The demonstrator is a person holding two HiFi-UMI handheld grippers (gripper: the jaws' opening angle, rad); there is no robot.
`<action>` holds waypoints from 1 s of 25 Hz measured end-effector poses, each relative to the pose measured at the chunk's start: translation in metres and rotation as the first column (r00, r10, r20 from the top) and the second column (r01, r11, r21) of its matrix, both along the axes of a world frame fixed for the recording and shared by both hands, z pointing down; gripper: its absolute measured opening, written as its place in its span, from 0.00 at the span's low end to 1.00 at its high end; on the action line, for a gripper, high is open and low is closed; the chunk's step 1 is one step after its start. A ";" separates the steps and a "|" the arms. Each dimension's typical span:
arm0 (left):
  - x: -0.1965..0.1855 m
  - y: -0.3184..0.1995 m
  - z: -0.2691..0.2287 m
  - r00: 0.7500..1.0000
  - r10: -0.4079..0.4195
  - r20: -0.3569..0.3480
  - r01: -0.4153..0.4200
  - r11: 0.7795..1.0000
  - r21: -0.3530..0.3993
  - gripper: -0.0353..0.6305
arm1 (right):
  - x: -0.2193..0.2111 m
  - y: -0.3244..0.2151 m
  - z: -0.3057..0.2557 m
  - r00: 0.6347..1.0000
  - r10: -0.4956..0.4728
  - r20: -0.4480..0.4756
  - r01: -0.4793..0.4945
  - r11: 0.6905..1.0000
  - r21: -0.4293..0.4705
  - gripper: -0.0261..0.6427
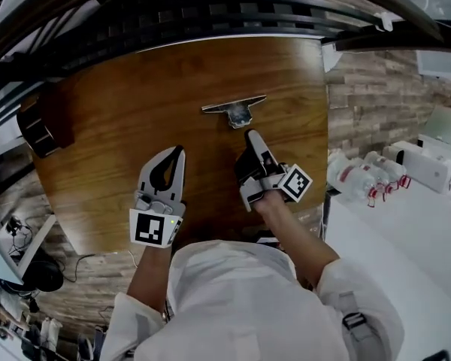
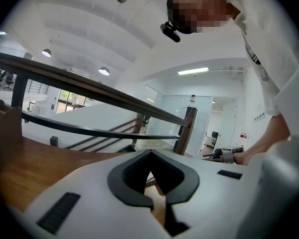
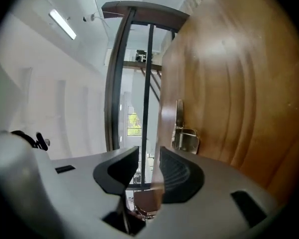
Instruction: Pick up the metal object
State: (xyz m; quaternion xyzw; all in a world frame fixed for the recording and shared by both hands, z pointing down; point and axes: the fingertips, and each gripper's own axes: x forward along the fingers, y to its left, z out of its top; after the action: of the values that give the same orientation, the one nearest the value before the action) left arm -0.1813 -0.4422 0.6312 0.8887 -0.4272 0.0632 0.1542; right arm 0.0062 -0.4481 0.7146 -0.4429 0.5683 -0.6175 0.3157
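Observation:
The metal object (image 1: 234,110), a flat shiny bar with a small spring clip under it, lies on the brown wooden table (image 1: 120,111) near its far middle. It also shows in the right gripper view as the metal object (image 3: 185,136), just ahead of the jaws. My right gripper (image 1: 252,135) is turned on its side a short way in front of it. Seen from its own camera, my right gripper (image 3: 149,156) is open, with a narrow gap and nothing between the pads. My left gripper (image 1: 179,153) rests further left over bare wood. Its tips meet, so my left gripper (image 2: 150,152) is shut and empty.
A dark boxy object (image 1: 41,126) sits at the table's left edge. A black railing (image 1: 210,6) runs behind the table's far edge. To the right stands a white surface with several small bottles (image 1: 361,179). The table's right edge (image 1: 325,126) is close to the right gripper.

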 end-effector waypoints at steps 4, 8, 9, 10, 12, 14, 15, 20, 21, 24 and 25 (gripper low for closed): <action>0.006 -0.006 0.018 1.000 -0.023 -0.017 0.023 1.000 0.001 0.07 | 0.002 -0.003 0.022 1.000 0.001 0.010 -0.001 0.999 -0.051 0.24; 0.007 -0.011 0.026 0.998 -0.038 -0.045 0.039 0.999 0.012 0.07 | -0.001 -0.008 0.027 1.000 -0.030 0.007 0.031 0.999 -0.043 0.31; 0.007 -0.011 0.028 0.998 -0.035 -0.050 0.036 0.999 0.013 0.07 | 0.000 -0.009 0.029 1.000 -0.025 0.010 0.026 0.999 -0.048 0.31; 0.008 -0.011 0.030 0.998 -0.031 -0.052 0.032 0.999 0.015 0.07 | 0.001 -0.009 0.032 1.000 -0.018 0.013 0.019 0.998 -0.059 0.31; 0.007 -0.009 0.035 0.998 -0.024 -0.055 0.025 1.000 0.017 0.07 | 0.003 -0.009 0.039 1.000 -0.007 0.026 0.009 0.996 -0.084 0.31; 0.006 -0.008 0.040 0.998 -0.024 -0.062 0.025 1.000 0.016 0.07 | 0.002 -0.009 0.041 0.999 -0.008 0.043 0.011 0.996 -0.088 0.31; 0.005 -0.008 0.042 0.998 -0.024 -0.064 0.025 1.000 0.017 0.07 | 0.001 -0.010 0.041 0.999 -0.014 0.047 0.018 0.996 -0.083 0.31; 0.001 -0.008 0.054 0.997 -0.035 -0.067 0.036 0.999 0.011 0.07 | 0.000 -0.019 0.040 0.998 -0.049 0.032 0.050 0.997 -0.055 0.31; 0.000 -0.007 0.057 0.997 -0.038 -0.069 0.039 0.999 0.009 0.07 | -0.001 -0.020 0.042 0.998 -0.055 0.025 0.056 0.997 -0.058 0.31; -0.001 -0.006 0.059 0.996 -0.042 -0.073 0.043 0.999 0.009 0.07 | -0.004 -0.023 0.047 0.997 -0.080 0.011 0.081 0.994 -0.073 0.26; -0.001 -0.005 0.058 0.996 -0.041 -0.074 0.042 0.999 0.010 0.07 | -0.005 -0.024 0.046 0.996 -0.085 0.008 0.086 0.993 -0.076 0.24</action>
State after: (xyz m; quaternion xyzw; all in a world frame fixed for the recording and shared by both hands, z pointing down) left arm -0.1821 -0.4476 0.6893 0.8822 -0.4398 0.0246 0.1663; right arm 0.0010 -0.4724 0.7608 -0.4282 0.5620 -0.6527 0.2733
